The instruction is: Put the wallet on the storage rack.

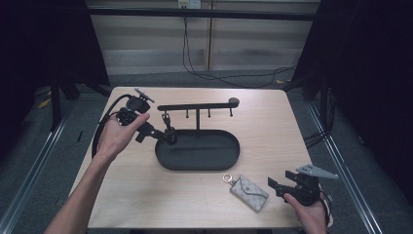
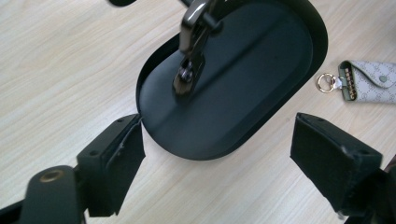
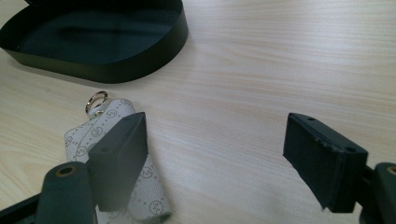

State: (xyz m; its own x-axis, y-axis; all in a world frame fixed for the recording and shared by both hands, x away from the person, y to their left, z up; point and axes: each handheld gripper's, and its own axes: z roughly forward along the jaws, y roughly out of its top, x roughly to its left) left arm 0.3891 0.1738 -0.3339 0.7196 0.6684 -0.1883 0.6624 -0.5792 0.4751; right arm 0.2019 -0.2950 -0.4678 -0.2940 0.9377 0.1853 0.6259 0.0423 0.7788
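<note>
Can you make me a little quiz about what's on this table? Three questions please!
1. True or false: the grey key pouch lies inside the black oval tray.
2. Which tool is nearer the key pouch: A) the left tool, B) the right tool?
3. Fill in: the metal clip hangs from the black ____ that stands over the tray.

Key:
1. False. The pouch lies on the wooden table, in front of the tray.
2. B. The right tool is open beside the pouch; the left tool is open at the tray's left end.
3. rack
</note>
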